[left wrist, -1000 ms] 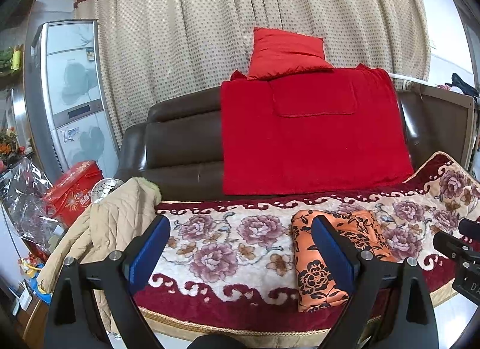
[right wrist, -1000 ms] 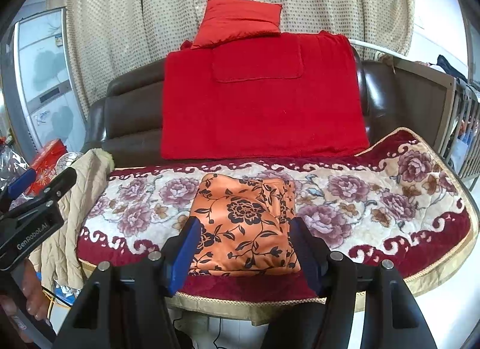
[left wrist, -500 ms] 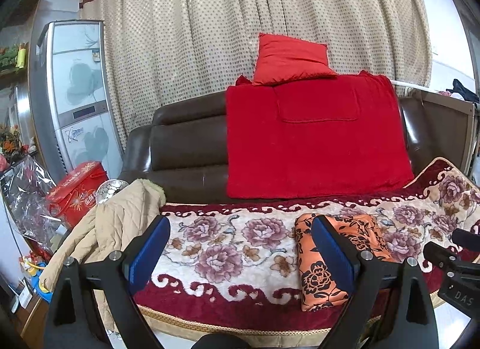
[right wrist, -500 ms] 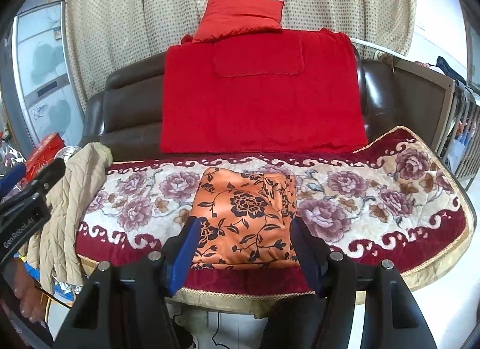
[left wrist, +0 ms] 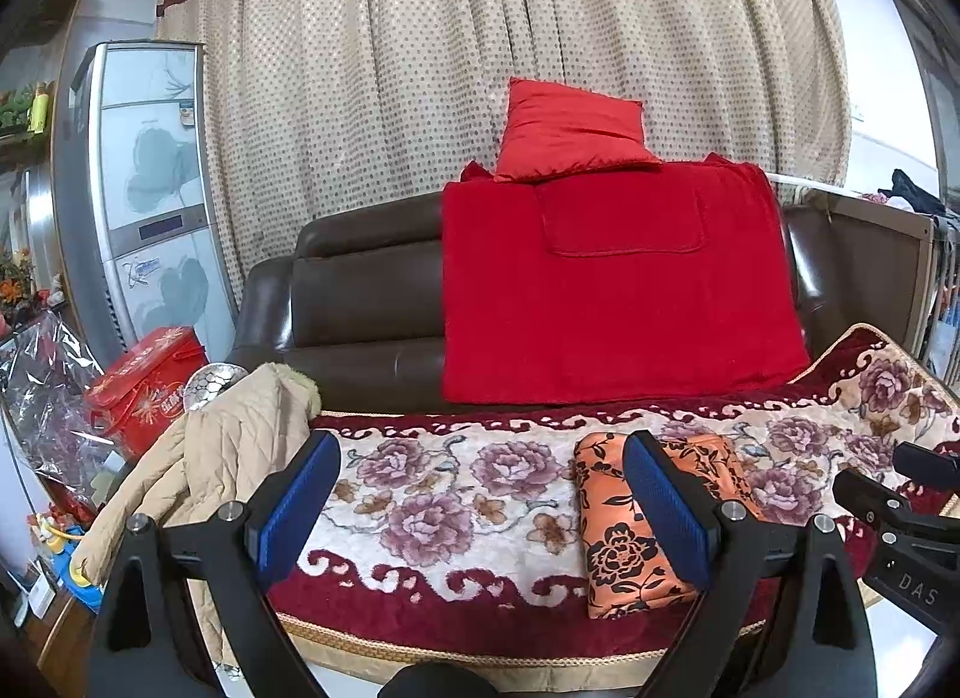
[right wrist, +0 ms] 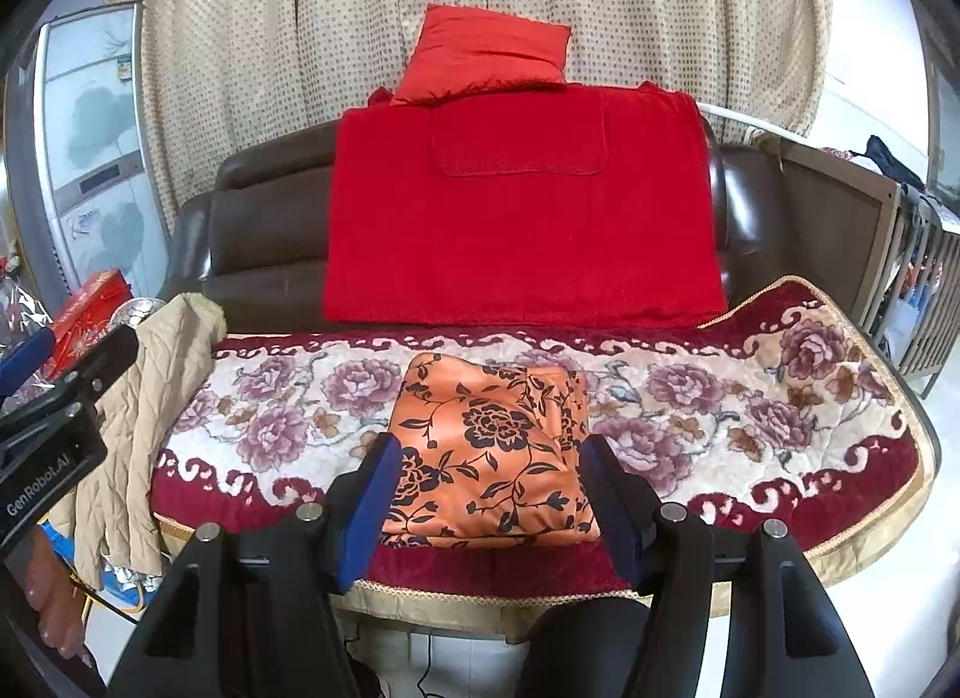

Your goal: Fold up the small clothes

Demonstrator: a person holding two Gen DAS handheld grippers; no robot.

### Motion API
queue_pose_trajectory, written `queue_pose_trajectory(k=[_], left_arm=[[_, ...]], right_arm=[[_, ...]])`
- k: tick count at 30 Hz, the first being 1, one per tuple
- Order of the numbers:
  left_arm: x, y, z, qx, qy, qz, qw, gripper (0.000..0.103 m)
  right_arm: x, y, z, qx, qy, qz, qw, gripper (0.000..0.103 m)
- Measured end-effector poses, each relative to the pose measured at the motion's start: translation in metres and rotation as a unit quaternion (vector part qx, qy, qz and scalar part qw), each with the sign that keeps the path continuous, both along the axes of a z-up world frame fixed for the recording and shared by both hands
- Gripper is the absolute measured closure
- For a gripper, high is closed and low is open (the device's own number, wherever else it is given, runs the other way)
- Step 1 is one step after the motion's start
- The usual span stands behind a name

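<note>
Now both my left gripper and right gripper gape empty, drawn back from the folded orange black-flowered cloth, so folding looks finished.

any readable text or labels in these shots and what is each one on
"GenRobot.AI": white print on the black body of the left claw, seen from the right wrist view.
"DAS": pale letters on the black body of the right claw, seen from the left wrist view; it may run on out of sight.
Gold characters on the red gift box: too blurred to read.
Sticker on the fridge: too small to read.
</note>
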State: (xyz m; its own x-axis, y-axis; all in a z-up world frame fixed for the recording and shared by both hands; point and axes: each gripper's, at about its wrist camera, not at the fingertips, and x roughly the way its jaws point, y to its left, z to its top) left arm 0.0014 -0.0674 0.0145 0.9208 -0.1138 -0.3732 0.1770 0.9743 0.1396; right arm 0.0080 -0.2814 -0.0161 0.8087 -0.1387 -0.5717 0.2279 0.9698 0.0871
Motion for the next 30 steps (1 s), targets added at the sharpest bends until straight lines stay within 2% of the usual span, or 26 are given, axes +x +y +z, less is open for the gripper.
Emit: queue_pose_trajectory(k=[30], left_arm=[[-0.012,-0.002,0.007,-0.003,-0.005,-0.017,0.9998,0.008]], right_arm=[[-0.014,-0.008,0.015,-0.002,-0.023,-0.027,0.999,0.037]])
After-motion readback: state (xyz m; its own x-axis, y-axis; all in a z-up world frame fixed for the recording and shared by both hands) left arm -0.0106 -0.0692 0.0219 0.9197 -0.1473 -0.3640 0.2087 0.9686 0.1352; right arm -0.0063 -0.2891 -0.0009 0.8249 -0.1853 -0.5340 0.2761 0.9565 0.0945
